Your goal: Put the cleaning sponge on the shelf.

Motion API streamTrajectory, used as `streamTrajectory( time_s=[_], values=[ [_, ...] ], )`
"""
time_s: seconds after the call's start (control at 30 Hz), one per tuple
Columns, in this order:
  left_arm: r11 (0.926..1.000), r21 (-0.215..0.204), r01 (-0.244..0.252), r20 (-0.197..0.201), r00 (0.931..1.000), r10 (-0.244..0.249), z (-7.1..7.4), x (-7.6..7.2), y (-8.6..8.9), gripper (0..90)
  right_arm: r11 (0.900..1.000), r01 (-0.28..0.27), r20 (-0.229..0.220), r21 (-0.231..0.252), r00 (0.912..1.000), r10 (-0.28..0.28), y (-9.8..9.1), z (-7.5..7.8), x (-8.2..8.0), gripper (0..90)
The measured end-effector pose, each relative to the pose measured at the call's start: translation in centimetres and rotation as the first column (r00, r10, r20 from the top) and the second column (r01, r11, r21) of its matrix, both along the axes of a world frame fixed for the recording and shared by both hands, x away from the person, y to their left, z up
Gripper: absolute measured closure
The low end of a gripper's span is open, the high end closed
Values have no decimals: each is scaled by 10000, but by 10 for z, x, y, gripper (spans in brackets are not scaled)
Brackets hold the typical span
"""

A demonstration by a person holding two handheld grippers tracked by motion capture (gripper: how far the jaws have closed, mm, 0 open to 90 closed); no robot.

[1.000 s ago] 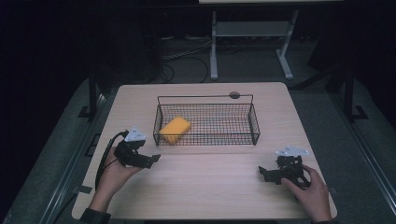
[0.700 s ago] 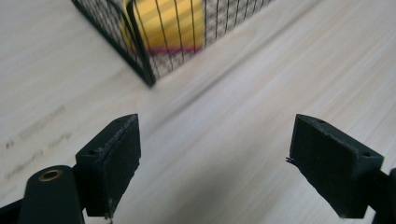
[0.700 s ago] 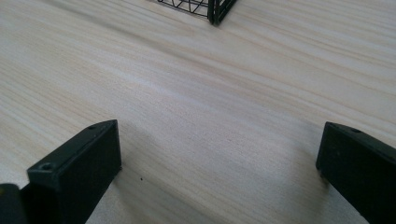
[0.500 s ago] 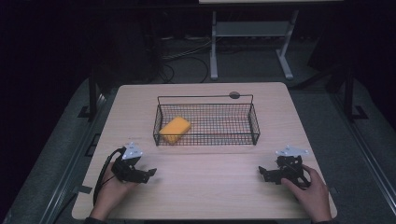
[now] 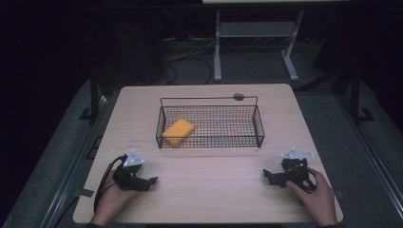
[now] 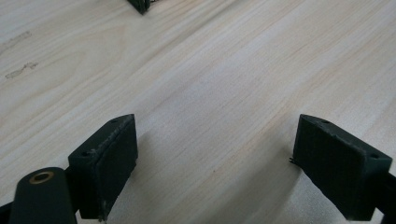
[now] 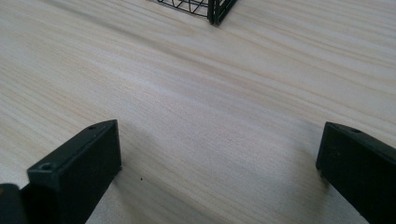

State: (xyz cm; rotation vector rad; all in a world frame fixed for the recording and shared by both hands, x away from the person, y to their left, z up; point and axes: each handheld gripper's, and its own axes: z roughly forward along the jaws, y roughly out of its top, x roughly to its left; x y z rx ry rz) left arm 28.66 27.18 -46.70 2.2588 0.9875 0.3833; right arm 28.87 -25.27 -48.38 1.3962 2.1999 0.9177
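Note:
A black wire basket stands in the middle of the wooden table. A yellow sponge lies inside it at its left end. My left gripper rests on the table near the front left, open, with bare wood between its jaws. My right gripper rests near the front right, also open over bare wood. A corner of the basket shows at the top of the right gripper view.
A small dark disc lies on the table behind the basket. Beyond the table stand a grey metal frame and cables on the dark floor. A cable trails from the left gripper.
My left gripper has drawn back from beside the basket toward the table's front left edge. The right gripper has stayed where it was.

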Motion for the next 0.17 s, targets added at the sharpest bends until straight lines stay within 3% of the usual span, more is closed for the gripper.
streamTrajectory(
  time_s=[0.17],
  values=[
    [9988, -464, 165, 433, 9990, -145, -5, -3, 6, 128, 10000, 1, 0, 4, 10000, -1, 0, 0, 0, 0]
  ],
)
